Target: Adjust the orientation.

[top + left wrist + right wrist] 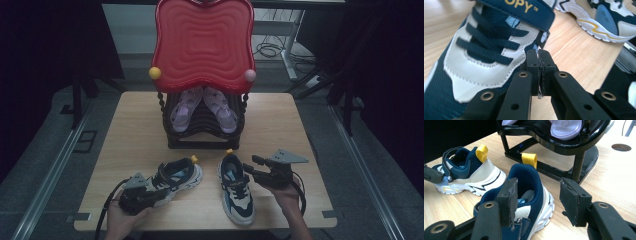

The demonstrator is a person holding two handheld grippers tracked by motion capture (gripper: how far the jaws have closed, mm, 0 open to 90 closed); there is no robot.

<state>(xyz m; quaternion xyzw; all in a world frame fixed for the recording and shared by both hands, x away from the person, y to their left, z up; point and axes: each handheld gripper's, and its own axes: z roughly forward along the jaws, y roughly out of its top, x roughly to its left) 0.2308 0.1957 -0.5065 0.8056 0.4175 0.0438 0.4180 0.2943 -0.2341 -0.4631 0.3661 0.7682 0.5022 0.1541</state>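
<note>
Two sneakers worked at the table's near edge, one gripper to each

At seven o'clock the left gripper has its jaws pressed together, pinching a thin edge of the left sneaker, probably to drag it. At five o'clock the right sneaker stands heel toward the shoe rack at twelve; the right gripper hangs spread, one jaw over its collar, seemingly ready to close there.

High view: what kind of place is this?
Probably a lab or recording bay, not a home: a bare wooden table on grey floor, dark curtains around it, loose cables behind. On it stand a small shoe rack and two navy sneakers.
</note>
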